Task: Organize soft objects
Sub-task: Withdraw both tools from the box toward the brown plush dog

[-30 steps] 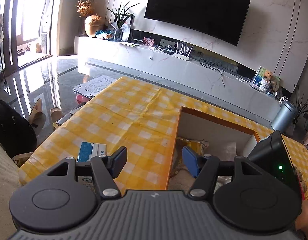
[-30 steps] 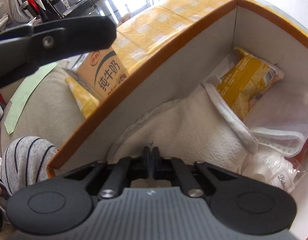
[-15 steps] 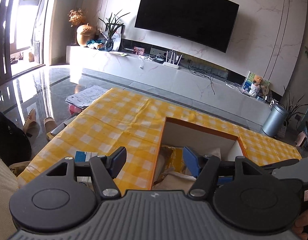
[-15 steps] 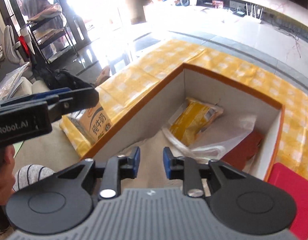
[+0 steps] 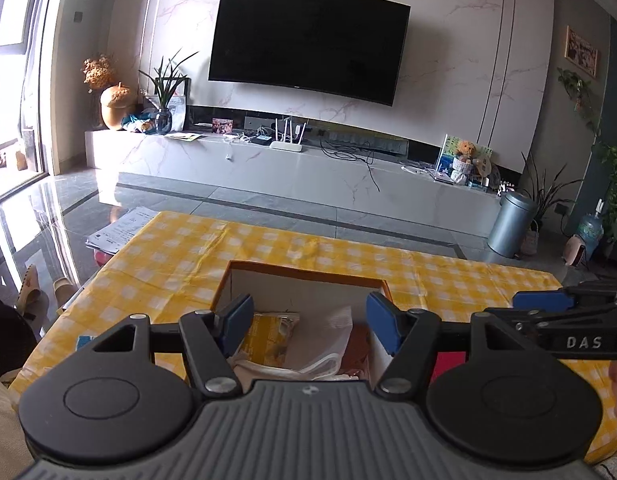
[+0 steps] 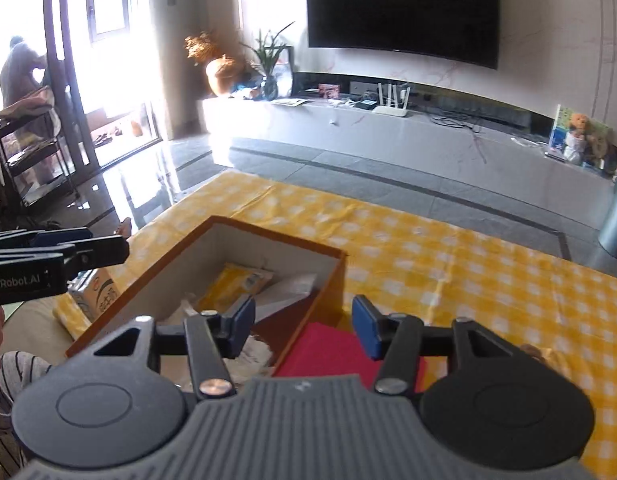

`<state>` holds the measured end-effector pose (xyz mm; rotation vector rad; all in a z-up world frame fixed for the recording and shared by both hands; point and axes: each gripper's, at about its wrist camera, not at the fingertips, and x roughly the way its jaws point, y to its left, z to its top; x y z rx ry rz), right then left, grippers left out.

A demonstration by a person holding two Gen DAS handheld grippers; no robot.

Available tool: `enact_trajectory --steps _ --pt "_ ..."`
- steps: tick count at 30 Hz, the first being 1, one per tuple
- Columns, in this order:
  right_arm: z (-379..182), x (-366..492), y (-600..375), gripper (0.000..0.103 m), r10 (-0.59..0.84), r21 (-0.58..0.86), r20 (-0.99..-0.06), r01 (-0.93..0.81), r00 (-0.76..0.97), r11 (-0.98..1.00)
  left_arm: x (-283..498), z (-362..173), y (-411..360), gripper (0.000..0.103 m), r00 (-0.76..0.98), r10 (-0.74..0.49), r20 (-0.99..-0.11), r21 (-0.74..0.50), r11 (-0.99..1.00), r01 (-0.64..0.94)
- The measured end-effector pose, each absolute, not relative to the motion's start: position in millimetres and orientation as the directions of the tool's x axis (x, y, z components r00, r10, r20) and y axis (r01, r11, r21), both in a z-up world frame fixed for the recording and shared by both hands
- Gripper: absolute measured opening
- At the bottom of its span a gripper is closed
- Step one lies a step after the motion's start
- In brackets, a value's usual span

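Observation:
An orange-rimmed open box [image 5: 304, 274] [image 6: 268, 236] stands on the yellow checked tablecloth [image 5: 168, 256] [image 6: 448, 264]. Inside lie a yellow packet [image 5: 268, 330] [image 6: 236, 282], a clear white bag [image 5: 328, 340] [image 6: 288, 290] and pale cloth [image 6: 252, 354]. My left gripper [image 5: 310, 322] hovers open above the box with nothing between its fingers. My right gripper [image 6: 304, 324] hangs over the box's right wall, its jaws opening and empty. It also shows at the right edge of the left wrist view [image 5: 540, 300].
A red flat thing [image 6: 332, 350] lies right of the box. A milk carton [image 6: 96, 290] stands left of it, and a blue and white pack [image 5: 84, 340] lies near the table's left edge. A TV unit and grey bin [image 5: 510, 224] stand beyond the floor.
My right gripper let go of the pale cloth, rose out of the box and opened. My left gripper lifted and swung right, so the box now sits between its fingers.

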<state>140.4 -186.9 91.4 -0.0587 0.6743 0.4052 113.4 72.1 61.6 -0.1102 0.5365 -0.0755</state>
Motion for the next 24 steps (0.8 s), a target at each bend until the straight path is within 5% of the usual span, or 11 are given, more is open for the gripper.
enact_trajectory --steps 12,24 --pt "79 104 -339 0.057 0.154 0.080 -0.615 -0.133 0.773 0.988 112 50 -70 0.076 0.786 -0.226 -0.575 0.032 0.954 0.298" --pt "-10 133 -435 0.073 0.004 0.138 -0.766 0.158 0.643 0.978 141 14 -183 0.076 0.669 -0.303 -0.679 0.085 0.872 0.482"
